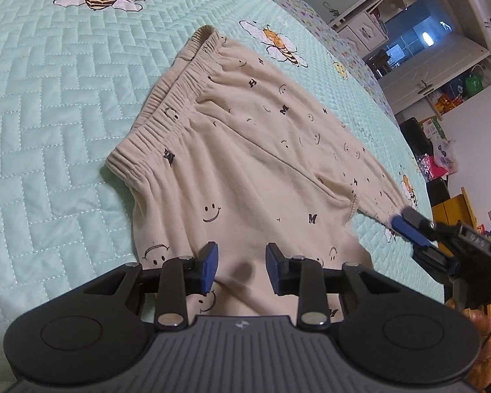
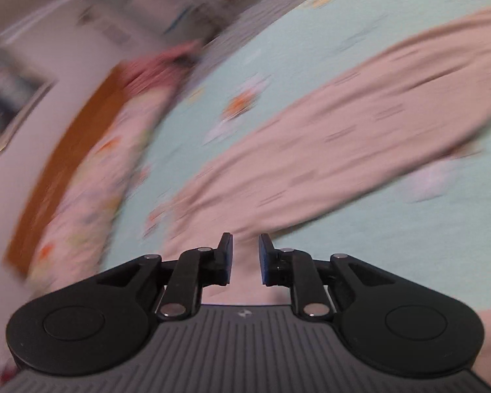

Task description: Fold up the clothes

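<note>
The beige trousers (image 1: 252, 150) lie spread flat on the quilted bed (image 1: 49, 114), waistband toward 11 o'clock. The left tool (image 1: 241, 268) hovers over one leg, jaws apart; the right tool (image 2: 245, 258), also apart, nears the other cuff at 4 o'clock. Both should pinch matching hems squarely.

Beige trousers (image 1: 262, 150): scattered dark printed letters, legible "M" and "H", among smiley faces. Other lettering in the room: illegible.

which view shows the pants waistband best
The left wrist view: the waistband of the pants is sharp and fully in frame, lying gathered on the bedspread. The right wrist view is motion-blurred and shows only a pant leg, no waistband.
</note>
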Available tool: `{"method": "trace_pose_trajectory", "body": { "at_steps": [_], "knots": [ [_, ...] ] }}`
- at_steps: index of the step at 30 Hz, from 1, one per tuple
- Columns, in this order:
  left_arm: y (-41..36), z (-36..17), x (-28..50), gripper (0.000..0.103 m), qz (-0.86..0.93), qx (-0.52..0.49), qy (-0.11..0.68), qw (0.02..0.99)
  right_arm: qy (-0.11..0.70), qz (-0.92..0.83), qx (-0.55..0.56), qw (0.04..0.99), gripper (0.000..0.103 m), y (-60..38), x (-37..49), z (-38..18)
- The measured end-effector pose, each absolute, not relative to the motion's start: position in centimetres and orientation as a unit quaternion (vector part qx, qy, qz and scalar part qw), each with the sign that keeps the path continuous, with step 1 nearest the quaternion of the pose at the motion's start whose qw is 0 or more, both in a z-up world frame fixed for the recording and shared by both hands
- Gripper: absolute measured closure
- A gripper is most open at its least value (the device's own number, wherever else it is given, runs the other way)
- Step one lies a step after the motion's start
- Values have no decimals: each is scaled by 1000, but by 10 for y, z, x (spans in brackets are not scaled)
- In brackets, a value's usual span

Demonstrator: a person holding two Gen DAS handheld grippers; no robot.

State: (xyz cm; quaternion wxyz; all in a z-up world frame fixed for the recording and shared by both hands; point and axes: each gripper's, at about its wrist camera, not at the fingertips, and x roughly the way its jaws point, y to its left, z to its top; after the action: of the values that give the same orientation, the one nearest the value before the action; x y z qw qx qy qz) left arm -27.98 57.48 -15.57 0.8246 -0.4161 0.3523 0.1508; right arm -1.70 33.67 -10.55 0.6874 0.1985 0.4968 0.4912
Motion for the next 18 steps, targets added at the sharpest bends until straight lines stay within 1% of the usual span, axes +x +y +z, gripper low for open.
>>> {"method": "trace_pose_trajectory", "body": {
  "at_steps": [1,3,4,5,6,7,8,9,10,12,14,18],
  "knots": [
    [574,-155,-278,69,151,-411,354,826,511,512,185,665,80,354,-22,-109],
    [570,-155,-276,69,153,-398,359,830,513,502,160,677,78,357,-28,-110],
    [568,-154,-275,69,153,-389,364,833,511,493,148,688,83,355,-31,-110],
    [567,-153,-273,69,153,-379,368,835,509,484,136,699,102,354,-34,-110],
    [565,-153,-272,69,153,-370,371,838,507,474,124,710,102,352,-36,-109],
    [564,-152,-270,69,153,-363,375,839,504,464,112,720,100,351,-39,-109],
    [564,-152,-268,69,152,-358,378,840,501,454,100,730,94,349,-42,-109],
    [564,-153,-266,68,151,-352,382,841,498,444,88,740,91,348,-45,-109],
    [564,-153,-265,68,150,-350,384,841,495,433,75,750,84,346,-48,-108],
    [564,-152,-263,66,148,-348,390,840,467,427,65,772,81,350,-40,-93],
    [564,-151,-259,64,146,-340,399,839,443,413,53,794,73,362,-20,-83],
    [560,-148,-251,58,145,-325,418,836,404,381,24,831,63,386,20,-68]
  ]
}}
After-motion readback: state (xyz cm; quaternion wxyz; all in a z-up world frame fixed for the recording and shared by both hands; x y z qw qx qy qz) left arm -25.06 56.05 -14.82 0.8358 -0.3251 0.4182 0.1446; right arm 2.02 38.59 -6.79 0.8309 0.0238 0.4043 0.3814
